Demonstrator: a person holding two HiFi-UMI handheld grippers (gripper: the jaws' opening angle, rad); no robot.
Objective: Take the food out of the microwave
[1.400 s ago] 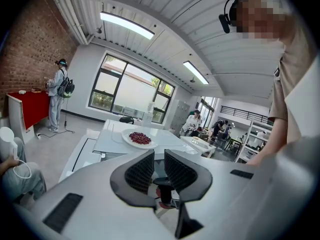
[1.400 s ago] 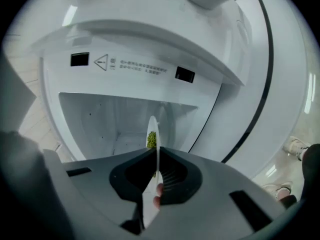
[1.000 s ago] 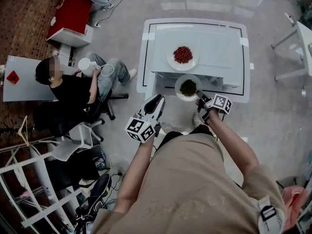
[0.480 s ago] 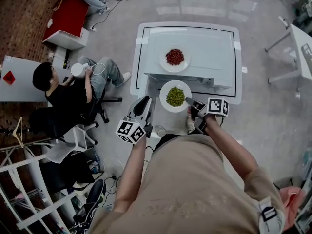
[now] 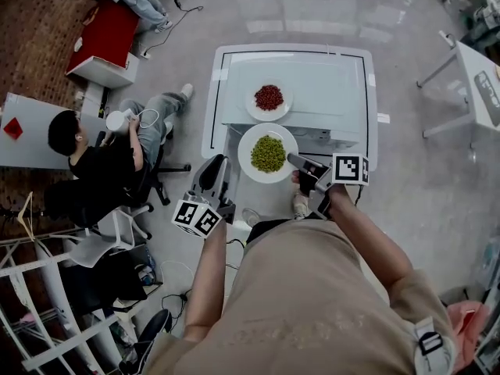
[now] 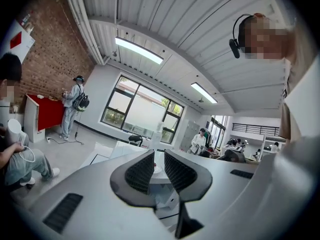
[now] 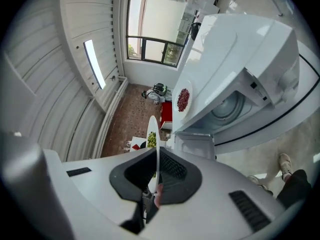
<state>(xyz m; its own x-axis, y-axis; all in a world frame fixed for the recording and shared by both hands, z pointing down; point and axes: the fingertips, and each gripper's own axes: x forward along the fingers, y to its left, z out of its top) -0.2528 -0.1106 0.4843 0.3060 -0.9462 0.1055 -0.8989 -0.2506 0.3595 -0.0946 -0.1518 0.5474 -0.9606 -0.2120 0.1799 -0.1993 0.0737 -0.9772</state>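
Now the right claw [image 5: 294, 161] is clenched on the plate [image 5: 268, 153] by its near rim; it juts left, seemingly clear of the microwave [image 5: 320, 92]. Left claw [image 5: 212, 175] released, empty.

Plate lifted out
The green food plate [image 5: 268, 153] (in the right gripper [image 5: 292, 160]) has risen from the microwave [image 5: 328, 84] front.

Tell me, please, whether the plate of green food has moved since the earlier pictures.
Yes. The plate of green food has risen towards the head camera: earlier it looked smaller than the plate of red food on the microwave, now larger.
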